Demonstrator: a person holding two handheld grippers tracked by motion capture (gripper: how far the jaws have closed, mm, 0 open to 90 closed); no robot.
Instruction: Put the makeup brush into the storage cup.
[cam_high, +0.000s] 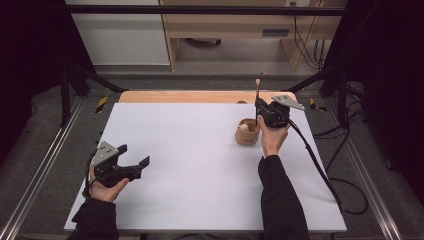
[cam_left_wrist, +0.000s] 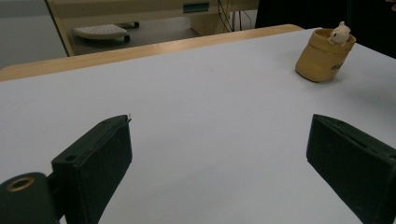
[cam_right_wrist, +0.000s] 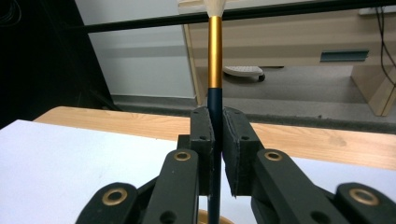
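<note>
My right gripper (cam_high: 258, 107) stands over the far right of the white table top, shut on an upright brush (cam_high: 257, 93). In the right gripper view the brush (cam_right_wrist: 215, 51) has a dark blue shaft, a gold band and a pale tip, and the jaws of the right gripper (cam_right_wrist: 218, 117) pinch the blue part. Its lower end hangs above a tan cup (cam_high: 247, 134), whose rim (cam_right_wrist: 205, 217) peeks in below the jaws. A small white figure (cam_left_wrist: 339, 32) sits at the rim of the cup (cam_left_wrist: 322, 60). My left gripper (cam_high: 135, 156) rests near the left edge, open and holding nothing (cam_left_wrist: 219, 126).
The white sheet (cam_high: 200, 165) covers a wooden table whose bare far strip (cam_high: 200, 96) shows behind the cup. A black cable (cam_high: 320, 170) trails from the right gripper over the table's right edge. Black frame rails (cam_high: 80, 80) flank the table, with a cabinet (cam_high: 235, 25) beyond.
</note>
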